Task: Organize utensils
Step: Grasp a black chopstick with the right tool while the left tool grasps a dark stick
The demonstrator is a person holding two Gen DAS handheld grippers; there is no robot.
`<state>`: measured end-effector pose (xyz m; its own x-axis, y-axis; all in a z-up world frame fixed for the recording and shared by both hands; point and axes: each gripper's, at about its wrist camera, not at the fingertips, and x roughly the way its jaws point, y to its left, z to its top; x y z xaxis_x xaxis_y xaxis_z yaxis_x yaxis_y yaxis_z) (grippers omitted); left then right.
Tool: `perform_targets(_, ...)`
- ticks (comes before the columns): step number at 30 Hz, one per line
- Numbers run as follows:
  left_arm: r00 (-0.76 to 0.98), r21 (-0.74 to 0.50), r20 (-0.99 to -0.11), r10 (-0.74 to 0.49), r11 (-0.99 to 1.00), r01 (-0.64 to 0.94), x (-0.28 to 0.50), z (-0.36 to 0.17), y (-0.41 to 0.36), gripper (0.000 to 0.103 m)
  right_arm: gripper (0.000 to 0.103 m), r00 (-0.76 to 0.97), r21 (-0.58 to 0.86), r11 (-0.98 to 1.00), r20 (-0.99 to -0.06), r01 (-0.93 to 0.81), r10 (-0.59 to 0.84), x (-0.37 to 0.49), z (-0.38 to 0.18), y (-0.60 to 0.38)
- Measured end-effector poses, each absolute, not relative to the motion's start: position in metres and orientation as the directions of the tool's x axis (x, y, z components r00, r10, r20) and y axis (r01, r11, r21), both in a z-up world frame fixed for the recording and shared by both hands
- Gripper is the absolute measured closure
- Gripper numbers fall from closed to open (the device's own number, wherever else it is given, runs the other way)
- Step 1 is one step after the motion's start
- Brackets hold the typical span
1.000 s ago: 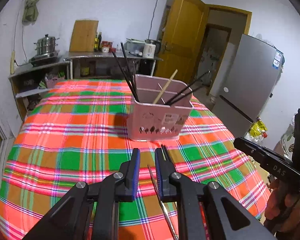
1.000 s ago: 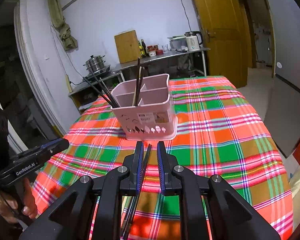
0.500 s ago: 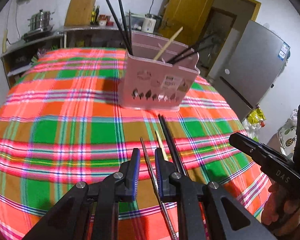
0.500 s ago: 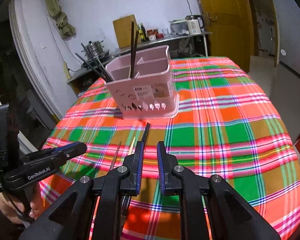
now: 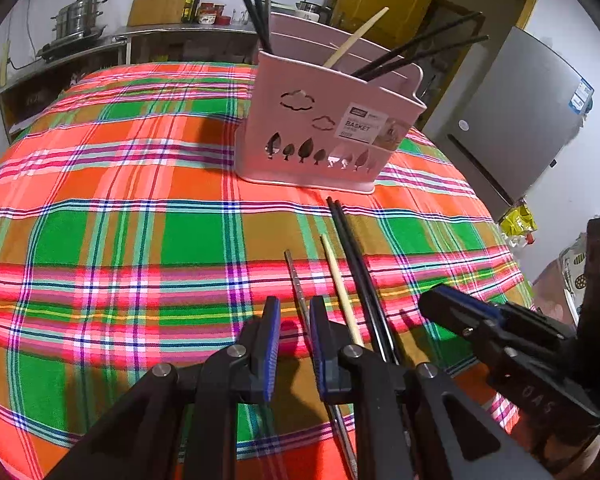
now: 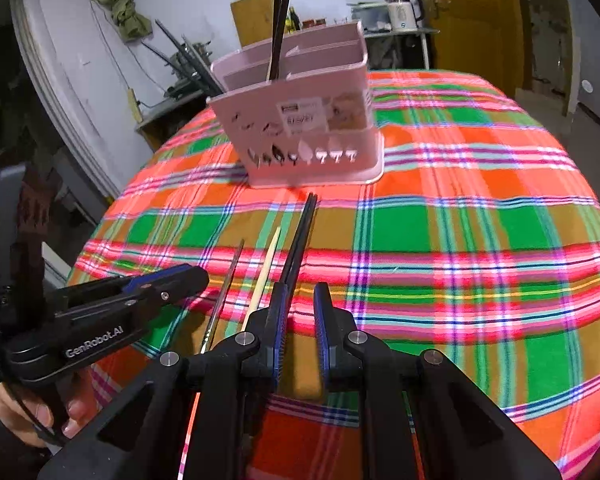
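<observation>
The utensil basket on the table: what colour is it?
Pink, with tree and cloud cutouts; the basket shows best in the left wrist view.

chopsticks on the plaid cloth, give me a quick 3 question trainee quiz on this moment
1. True or false: the pink basket already has chopsticks standing in it.
2. Multiple choice: on the tablecloth in front of the basket, the loose sticks are
A. a metal chopstick, a pale wooden chopstick and a black pair
B. three wooden ones
C. only a black pair
3. Fill in: the left gripper has its jaws ____, one on each side of the metal chopstick.

Key: 1 true; 2 A; 3 open. The right gripper is also open, holding nothing.
</observation>
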<state>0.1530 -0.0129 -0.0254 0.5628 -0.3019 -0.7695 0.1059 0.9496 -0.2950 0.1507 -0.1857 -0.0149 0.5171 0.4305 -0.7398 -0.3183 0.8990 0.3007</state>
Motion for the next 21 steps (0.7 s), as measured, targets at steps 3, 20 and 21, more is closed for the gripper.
perform_targets(3, 0.565, -0.304, -0.767, -0.303, 0.948, 0.095, 0.155, -0.026, -0.008, 0.089, 0.089, 0.499, 0.3, 0.899, -0.753, -0.317, 0.428, 0.156, -0.023, -0.18)
perform_targets(20, 0.566, -0.331, -0.757, -0.326, 0.938, 0.098, 0.161, -0.02, -0.006, 0.089, 0.094, 0.464, 0.239, 0.915, -0.803, -0.324, 0.374, 0.167, -0.038, -0.162)
perform_targets(21, 0.566, -0.33, -0.756, -0.329, 0.938, 0.104, 0.161, -0.019, -0.008, 0.089, 0.094, 0.465, 0.244, 0.915, -0.801, -0.321, 0.377, 0.166, -0.038, -0.165)
